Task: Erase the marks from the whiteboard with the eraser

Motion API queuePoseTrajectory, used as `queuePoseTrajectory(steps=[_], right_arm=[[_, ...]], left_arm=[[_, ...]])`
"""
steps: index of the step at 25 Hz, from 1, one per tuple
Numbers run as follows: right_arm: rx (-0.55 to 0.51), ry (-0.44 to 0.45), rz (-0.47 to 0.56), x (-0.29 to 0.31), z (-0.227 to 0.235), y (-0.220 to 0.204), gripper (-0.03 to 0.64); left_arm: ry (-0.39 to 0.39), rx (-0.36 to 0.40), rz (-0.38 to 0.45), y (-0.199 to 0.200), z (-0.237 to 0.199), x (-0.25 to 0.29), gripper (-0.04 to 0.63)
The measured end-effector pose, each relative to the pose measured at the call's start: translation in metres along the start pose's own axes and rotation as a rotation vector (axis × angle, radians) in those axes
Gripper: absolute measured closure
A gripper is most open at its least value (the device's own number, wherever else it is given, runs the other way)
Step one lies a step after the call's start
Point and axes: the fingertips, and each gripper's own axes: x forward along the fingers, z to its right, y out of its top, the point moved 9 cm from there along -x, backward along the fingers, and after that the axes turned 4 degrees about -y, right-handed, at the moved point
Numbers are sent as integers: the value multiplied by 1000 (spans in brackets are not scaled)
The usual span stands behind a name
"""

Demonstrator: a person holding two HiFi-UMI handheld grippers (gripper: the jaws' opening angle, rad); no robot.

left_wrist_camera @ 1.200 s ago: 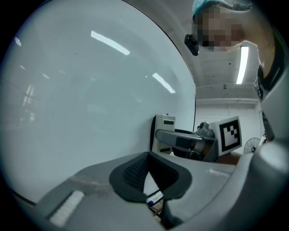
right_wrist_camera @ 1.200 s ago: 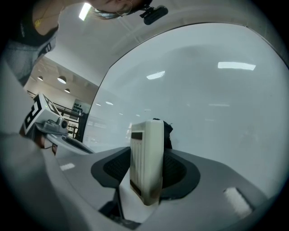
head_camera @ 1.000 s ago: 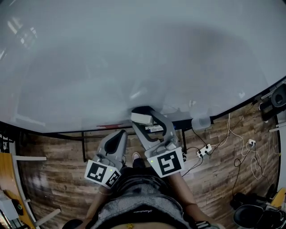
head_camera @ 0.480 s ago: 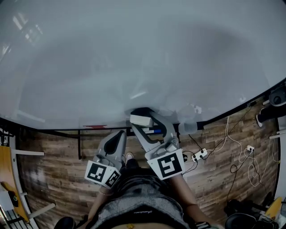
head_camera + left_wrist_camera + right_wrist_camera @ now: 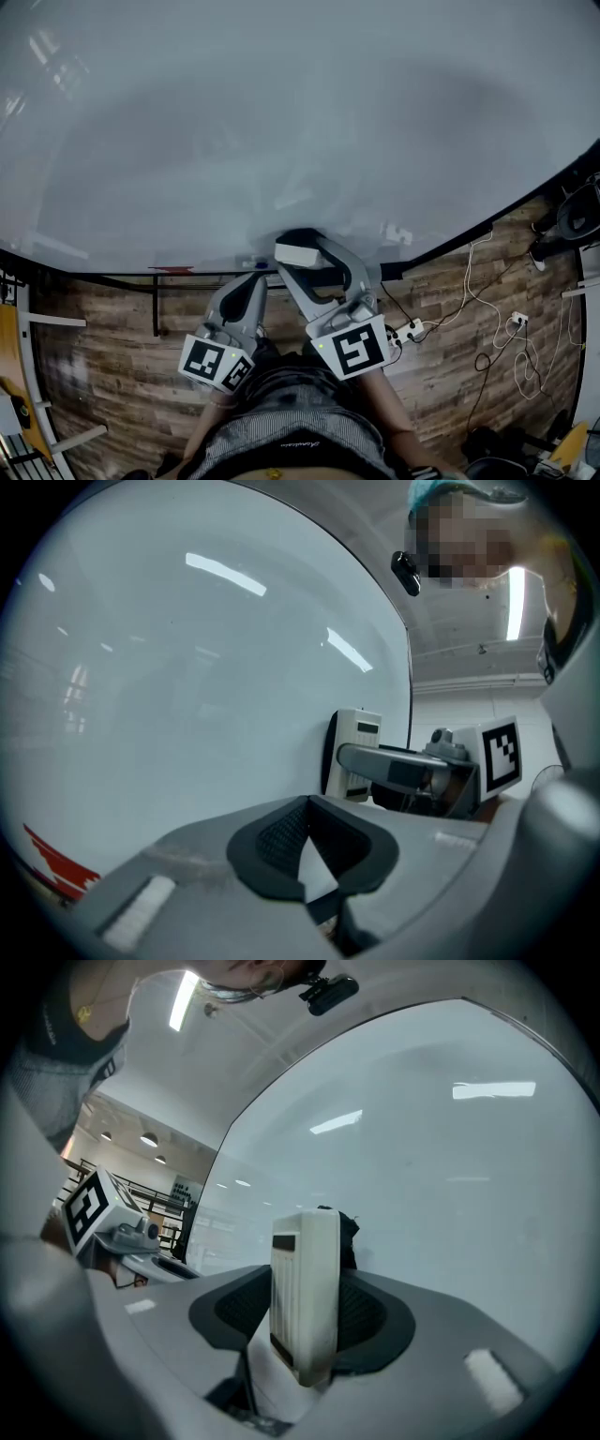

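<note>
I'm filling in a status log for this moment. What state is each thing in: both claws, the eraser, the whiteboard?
Left claw, shut, holding nothing.
Right claw, shut on the eraser.
Eraser, held with its dark felt side facing the whiteboard, near the board's lower edge.
Whiteboard, mostly clean; a red patch shows at its lower edge.

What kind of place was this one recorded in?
Probably an office or lab room: a large whiteboard, a wood-plank floor, and a power strip with loose cables lying on it.
</note>
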Motion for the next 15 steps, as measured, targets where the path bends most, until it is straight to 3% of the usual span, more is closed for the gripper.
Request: queuePoseTrajectory(steps=[15], right_arm=[[11,2,3,-48,64,-20,414]], left_arm=[[17,2,-9,-12,56,51,592]])
